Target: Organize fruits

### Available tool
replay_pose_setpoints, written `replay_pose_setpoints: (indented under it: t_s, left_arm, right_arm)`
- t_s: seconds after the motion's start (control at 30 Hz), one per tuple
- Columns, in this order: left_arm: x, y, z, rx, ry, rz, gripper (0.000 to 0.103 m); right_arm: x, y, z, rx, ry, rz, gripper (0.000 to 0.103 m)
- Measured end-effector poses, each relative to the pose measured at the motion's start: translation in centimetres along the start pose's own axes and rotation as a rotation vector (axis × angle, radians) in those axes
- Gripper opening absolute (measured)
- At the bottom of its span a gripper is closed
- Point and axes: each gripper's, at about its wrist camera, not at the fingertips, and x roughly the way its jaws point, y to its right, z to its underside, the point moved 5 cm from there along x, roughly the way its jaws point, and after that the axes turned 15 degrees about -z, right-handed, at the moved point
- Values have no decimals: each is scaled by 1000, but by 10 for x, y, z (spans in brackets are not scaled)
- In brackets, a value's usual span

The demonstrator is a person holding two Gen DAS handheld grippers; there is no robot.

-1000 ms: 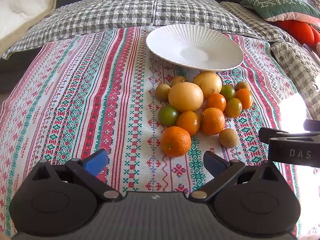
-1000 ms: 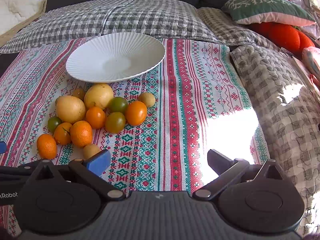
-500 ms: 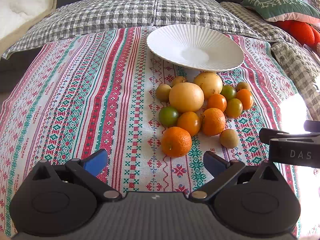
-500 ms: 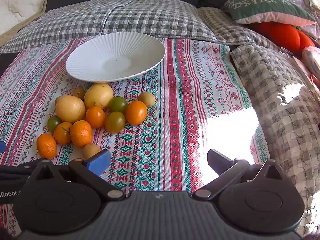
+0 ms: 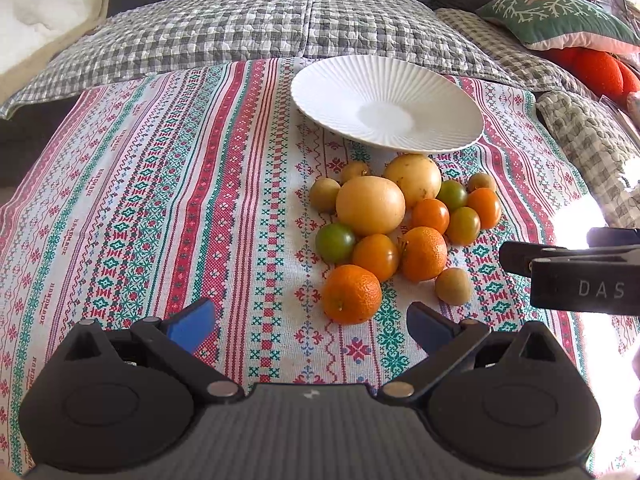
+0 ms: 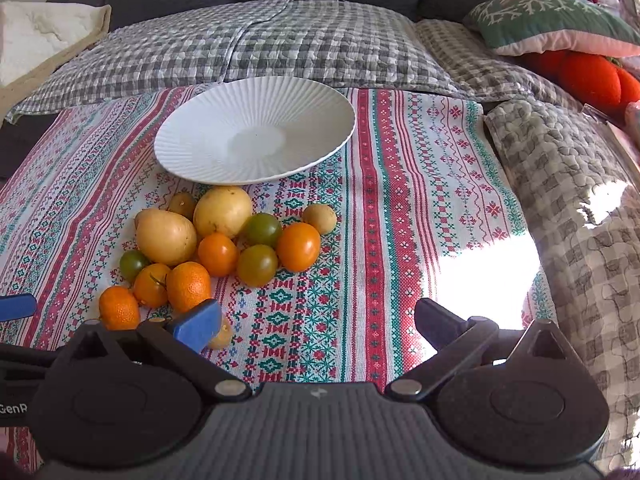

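Left wrist view: hovering with left gripper (image 5: 310, 326) jaws spread, nearest mandarin (image 5: 351, 294) just ahead, risking nudging the touching fruit pile (image 5: 400, 220) off toward the plate (image 5: 320, 88).

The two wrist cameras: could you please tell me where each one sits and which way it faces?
Left wrist: sits on the left gripper, looking forward over its open fingers at the fruit pile and white plate; the right gripper's side pokes in at the right edge.
Right wrist: sits on the right gripper, further right, facing the same way; its open fingers frame the striped cloth, fruit to the left.
Shared: plate, fruit pile, cloth, checked quilt.
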Motion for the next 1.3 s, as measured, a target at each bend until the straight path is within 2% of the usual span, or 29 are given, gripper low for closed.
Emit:
replay_pose_setpoints:
  t_s: [0.13,0.3,0.43,0.53,0.63,0.8,1.1,1.3]
  left_arm:
    - [1,3,-8,59,35,21,87]
    - [11,11,-19,179,18,64,87]
    - [13,20,-28,302,75,110,87]
    - [18,25,-38,332,116,108,87]
    - [23,27,-47,322,150,105,87]
    - [31,33,-55,310,151,147,86]
    - [41,34,-58,198,119,228,62]
    - [50,31,-58,134,71,250,51]
  right_arm:
    - [1,-2,-13,-3,0,-79,103]
    - [4,3,-31,5,19,-196,103]
    - [10,10,-42,3,41,-231,103]
    - [19,19,-48,51,49,-290,103]
    - [31,24,-52,82,32,-357,96]
    - [43,23,-56,45,27,-432,87]
    - [59,14,-57,59,-4,-529,63]
    - [68,13,-57,55,-20,-507,54]
